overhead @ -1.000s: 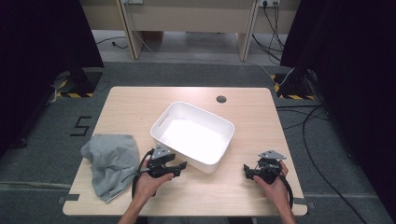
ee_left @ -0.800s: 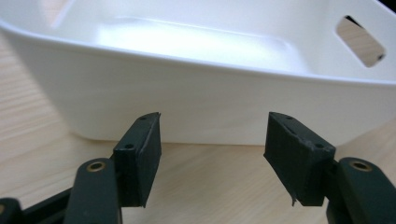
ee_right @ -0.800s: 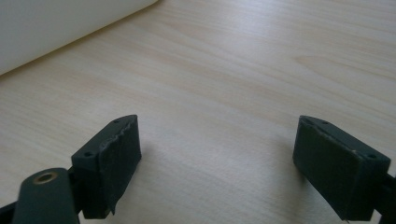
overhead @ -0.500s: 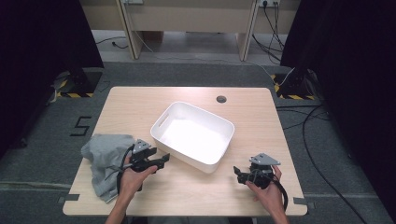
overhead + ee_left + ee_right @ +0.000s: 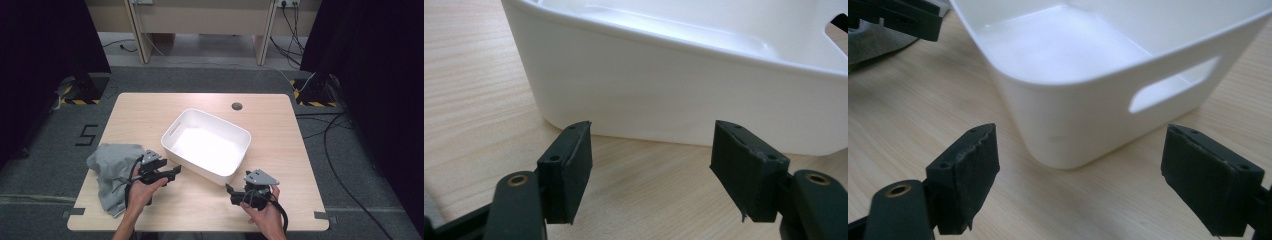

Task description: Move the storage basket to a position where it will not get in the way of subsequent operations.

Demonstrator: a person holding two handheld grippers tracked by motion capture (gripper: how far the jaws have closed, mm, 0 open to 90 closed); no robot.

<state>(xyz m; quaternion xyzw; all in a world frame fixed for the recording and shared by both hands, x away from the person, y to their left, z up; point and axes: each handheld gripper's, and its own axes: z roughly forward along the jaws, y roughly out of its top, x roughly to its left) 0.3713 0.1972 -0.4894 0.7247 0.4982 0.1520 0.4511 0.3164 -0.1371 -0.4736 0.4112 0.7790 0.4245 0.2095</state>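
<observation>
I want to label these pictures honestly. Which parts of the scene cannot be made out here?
- Grey cloth: in the high view the left tongs and the hand cover part of it; its folds hide what lies under it.
- White bin: in the left gripper view the top and right edges cut it off; its far wall is blurred.
- Bin handle slot: the right gripper view is too soft to show its edges sharply.
</observation>
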